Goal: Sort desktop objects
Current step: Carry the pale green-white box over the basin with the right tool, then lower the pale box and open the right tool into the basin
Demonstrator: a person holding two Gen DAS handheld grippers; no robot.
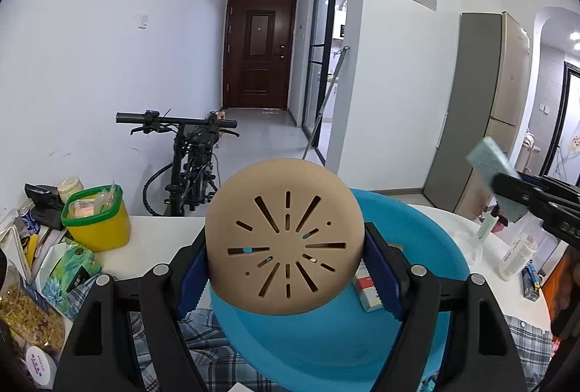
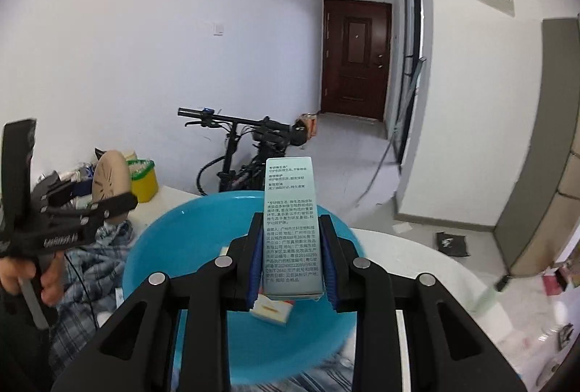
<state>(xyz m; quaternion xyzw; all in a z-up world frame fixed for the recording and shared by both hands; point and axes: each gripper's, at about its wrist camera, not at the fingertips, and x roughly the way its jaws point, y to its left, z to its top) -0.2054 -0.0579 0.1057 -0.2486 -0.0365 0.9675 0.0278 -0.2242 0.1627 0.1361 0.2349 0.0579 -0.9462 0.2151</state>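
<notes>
Tan slotted disc [image 1: 284, 243]; blue basin [image 2: 203, 228]; pale teal box [image 2: 291, 228]; yellow, green-rimmed bin [image 1: 98, 219]; plaid cloth [image 1: 203, 330].

tan slotted disc [image 1: 284, 241]: held upright above blue basin [image 1: 427, 239] | pale green box [image 2: 293, 228]: upright over basin

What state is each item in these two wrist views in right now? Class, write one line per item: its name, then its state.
Left gripper: shut on the disc.
Round tan slotted disc: held upright above the basin.
Right gripper: shut on the carton.
Tall pale-green printed carton: held upright over the basin.
Round blue plastic basin: on the table, open, holding a small box.
Small red-and-white box: lying in the basin.
Yellow green-rimmed tub: upright, open, filled.
</notes>
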